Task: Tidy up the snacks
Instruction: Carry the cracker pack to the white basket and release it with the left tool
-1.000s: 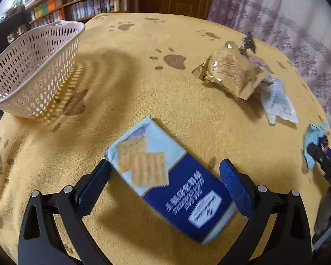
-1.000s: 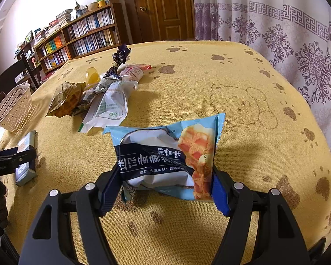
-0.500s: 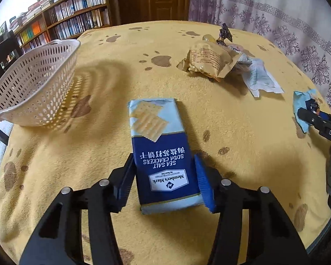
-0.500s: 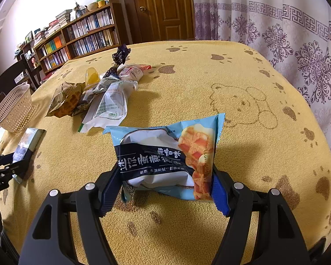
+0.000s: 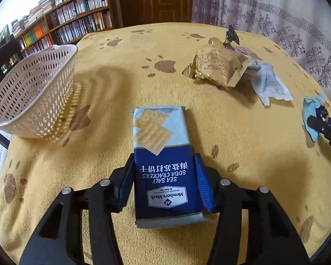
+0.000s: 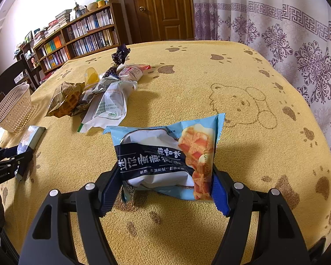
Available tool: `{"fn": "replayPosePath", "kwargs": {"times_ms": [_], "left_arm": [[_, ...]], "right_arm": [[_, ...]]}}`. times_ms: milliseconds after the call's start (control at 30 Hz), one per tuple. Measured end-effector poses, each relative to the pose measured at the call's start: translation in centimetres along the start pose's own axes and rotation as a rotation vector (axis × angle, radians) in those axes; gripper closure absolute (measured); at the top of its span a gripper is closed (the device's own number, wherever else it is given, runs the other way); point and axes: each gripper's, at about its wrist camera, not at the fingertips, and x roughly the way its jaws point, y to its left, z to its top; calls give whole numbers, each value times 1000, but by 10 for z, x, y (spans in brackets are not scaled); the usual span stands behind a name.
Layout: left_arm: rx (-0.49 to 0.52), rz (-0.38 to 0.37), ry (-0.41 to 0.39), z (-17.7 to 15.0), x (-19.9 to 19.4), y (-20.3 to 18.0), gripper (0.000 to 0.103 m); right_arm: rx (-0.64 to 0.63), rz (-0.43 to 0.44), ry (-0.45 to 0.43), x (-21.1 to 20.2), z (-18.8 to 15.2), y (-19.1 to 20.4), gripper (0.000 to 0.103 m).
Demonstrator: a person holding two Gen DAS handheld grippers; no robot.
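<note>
Both jaws pinched snacks: left gripper (image 5: 164,183) the cracker pack (image 5: 163,161), right gripper (image 6: 166,184) the waffle bag (image 6: 167,156) (presumably bound for the far-left basket (image 5: 33,90)).

a yellow cloth (image 6: 242,84) printed with brown paw marks and a line-drawn bear (image 6: 238,103) covers the whole surface. behind it, on the left, a wooden bookshelf (image 6: 81,37) stands against the white wall, packed with rows of books, with more books and small objects stacked on top. a brown wooden door (image 6: 161,8) is next to it, and a pale curtain (image 6: 275,28) with purple ornaments hangs to the right.
</note>
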Motion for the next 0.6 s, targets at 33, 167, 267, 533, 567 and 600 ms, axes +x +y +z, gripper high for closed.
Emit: {"fn": "replayPosePath", "kwargs": {"times_ms": [33, 167, 267, 533, 567, 600], "left_arm": [[1, 3, -10, 1, -2, 0, 52], [-15, 14, -91, 8, -27, 9, 53], [-40, 29, -148, 17, -46, 20, 53], [-148, 117, -266, 39, -83, 70, 53], [-164, 129, -271, 41, -84, 78, 53], [-182, 142, -277, 43, -84, 86, 53]], "right_arm": [[0, 0, 0, 0, 0, 0, 33], [-3, -4, 1, 0, 0, 0, 33], [-4, -7, 1, 0, 0, 0, 33], [-4, -17, 2, 0, 1, 1, 33], [-3, -18, 2, 1, 1, 1, 33], [-2, -20, 2, 1, 1, 1, 33]]}}
